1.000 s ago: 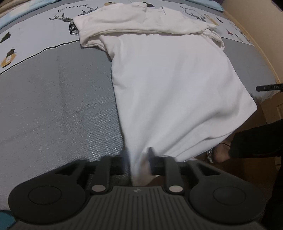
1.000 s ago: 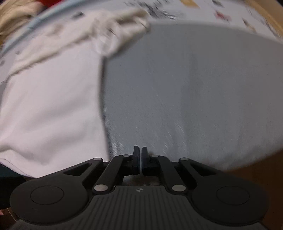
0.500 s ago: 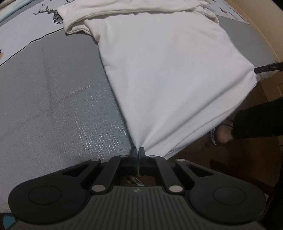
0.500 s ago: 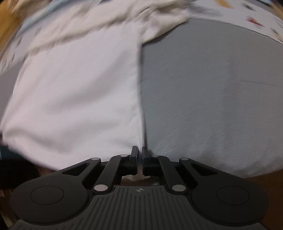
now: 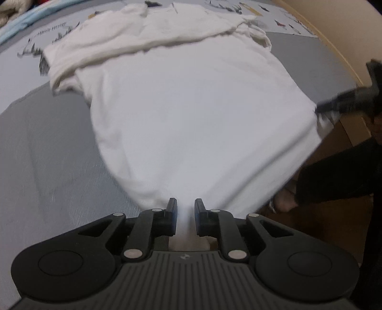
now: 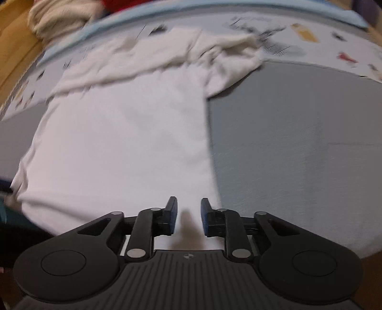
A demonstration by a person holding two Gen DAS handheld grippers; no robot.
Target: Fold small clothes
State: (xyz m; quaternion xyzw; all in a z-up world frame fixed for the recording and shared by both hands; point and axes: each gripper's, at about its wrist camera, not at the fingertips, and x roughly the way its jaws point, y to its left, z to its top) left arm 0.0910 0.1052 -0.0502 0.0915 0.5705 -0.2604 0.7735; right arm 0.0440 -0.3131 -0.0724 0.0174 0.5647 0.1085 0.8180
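A white T-shirt [image 5: 191, 114] lies flat on the grey bed sheet [image 5: 47, 155], its top part folded over in a thick band at the far end. My left gripper [image 5: 183, 202] is at the shirt's near hem corner. Its jaws are opening, and the white cloth sits loose in the narrow gap between them. My right gripper [image 6: 189, 201] is at the other hem corner of the T-shirt [image 6: 124, 147]. Its jaws are opening too, with the hem edge and brown floor showing in the gap. In the left wrist view the right gripper [image 5: 346, 100] appears blurred at the shirt's right corner.
The bed's near edge runs just under both grippers, with wooden floor [image 5: 322, 226] below. A person's dark sleeve [image 5: 339, 174] and a foot [image 5: 284, 200] are at the right. A printed cover [image 6: 310, 43] and a beige cloth heap [image 6: 59, 16] lie at the far end.
Half a second ago both grippers were shut on the hem corners; now both sets of jaws have parted. The hem has spread wider along the bed's near edge.
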